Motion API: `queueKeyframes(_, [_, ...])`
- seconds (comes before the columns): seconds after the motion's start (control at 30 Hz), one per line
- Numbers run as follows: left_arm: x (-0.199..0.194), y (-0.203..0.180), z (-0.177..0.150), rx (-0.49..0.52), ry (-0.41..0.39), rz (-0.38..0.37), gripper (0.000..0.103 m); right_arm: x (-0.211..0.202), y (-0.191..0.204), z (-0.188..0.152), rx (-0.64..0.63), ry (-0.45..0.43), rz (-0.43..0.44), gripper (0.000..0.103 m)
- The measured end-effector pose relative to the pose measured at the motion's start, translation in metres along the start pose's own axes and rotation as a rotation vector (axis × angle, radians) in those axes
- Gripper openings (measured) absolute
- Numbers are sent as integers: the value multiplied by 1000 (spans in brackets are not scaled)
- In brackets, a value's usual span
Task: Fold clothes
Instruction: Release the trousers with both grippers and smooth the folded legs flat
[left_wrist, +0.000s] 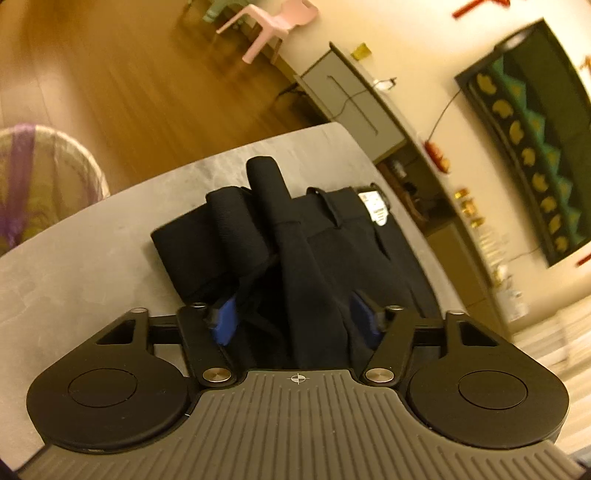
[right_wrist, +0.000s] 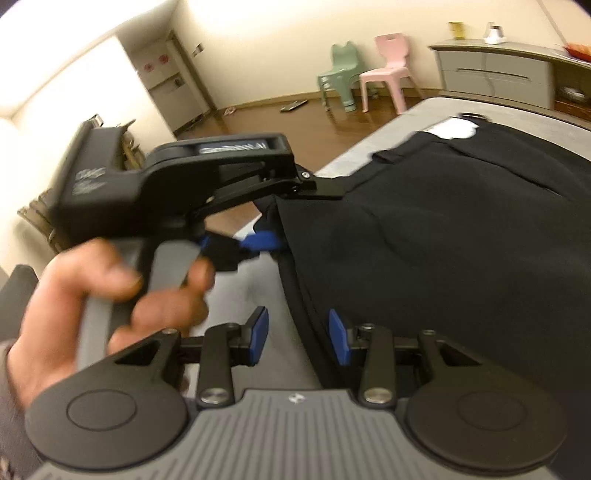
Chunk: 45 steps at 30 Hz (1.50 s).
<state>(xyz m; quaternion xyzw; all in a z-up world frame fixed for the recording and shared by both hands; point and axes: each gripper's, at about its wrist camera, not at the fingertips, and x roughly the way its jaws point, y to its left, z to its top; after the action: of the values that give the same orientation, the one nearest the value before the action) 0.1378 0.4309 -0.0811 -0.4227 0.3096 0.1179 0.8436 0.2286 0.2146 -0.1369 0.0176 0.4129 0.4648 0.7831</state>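
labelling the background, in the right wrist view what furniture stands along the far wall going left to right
mint green plastic child's chair → pink plastic child's chair → grey drawer cabinet, which carries a small yellow cup.
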Motion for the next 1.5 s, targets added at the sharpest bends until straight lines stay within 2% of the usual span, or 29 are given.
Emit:
queueKeyframes(0.07, [4, -9, -3, 37, 4, 45, 24, -36, -9, -20, 36, -17, -26, 37])
queueKeyframes(0.1, [6, -12, -5, 48, 10, 59, 6, -56, -14, -32, 56, -25, -45, 37])
queueKeyframes(0.17, [7, -15, -8, 69, 12, 77, 0, -102, -27, -62, 93, -42, -109, 37])
queueKeyframes(0.23, [0, -18, -9, 68, -10, 55, 0, -158, -43, -101, 126, -72, -231, 44])
queueKeyframes(0.33, [-20, -19, -4, -3, -46, -59, 0, -240, -66, -166, 182, -100, -476, 49])
queueKeyframes(0.4, [-34, -19, -1, -50, -74, -143, 0, -296, -88, -214, 335, -126, -576, 50])
queueKeyframes(0.5, [-47, -17, 2, -120, -96, -218, 0, -372, -117, -284, 650, -254, -604, 53])
queueKeyframes(0.53, [-50, -16, 2, -142, -100, -232, 0, -393, -126, -304, 761, -320, -611, 58])
queueKeyframes(0.57, [-52, -15, 1, -164, -104, -245, 0, -416, -137, -325, 888, -403, -613, 59])
queueKeyframes(0.67, [-58, -12, 1, -230, -114, -287, 0, -459, -164, -368, 1145, -595, -551, 61])
queueKeyframes(0.73, [-59, -13, 1, -238, -125, -303, 0, -475, -177, -386, 1244, -685, -514, 61])
queueKeyframes(0.87, [-63, -22, 0, -205, -149, -341, 0, -479, -197, -401, 1393, -800, -410, 61])
queueKeyframes(0.93, [-60, -33, 0, -192, -153, -357, 0, -465, -208, -398, 1447, -799, -342, 60])
queueKeyframes(1.0, [-60, -37, 1, -176, -155, -360, 0, -446, -219, -386, 1484, -773, -233, 60])
queueKeyframes(1.07, [-58, -37, 2, -172, -151, -356, 0, -432, -228, -371, 1453, -753, -227, 58])
queueKeyframes(1.1, [-57, -36, 2, -171, -149, -351, 0, -427, -233, -364, 1437, -745, -233, 53])
queueKeyframes(1.2, [-55, -31, 3, -166, -140, -333, 0, -442, -235, -352, 1366, -782, -426, 52])
queueKeyframes(1.27, [-50, -30, 4, -153, -132, -318, 0, -446, -234, -346, 1347, -791, -511, 52])
queueKeyframes(1.33, [-46, -29, 5, -133, -122, -305, 0, -436, -229, -338, 1322, -755, -504, 53])
queueKeyframes(1.4, [-41, -30, 7, -113, -114, -296, 0, -419, -227, -330, 1288, -687, -402, 53])
queueKeyframes(1.47, [-38, -31, 8, -101, -106, -288, 0, -414, -224, -326, 1260, -664, -379, 50])
queueKeyframes(1.5, [-36, -31, 8, -97, -103, -284, 0, -414, -228, -320, 1228, -655, -438, 34])
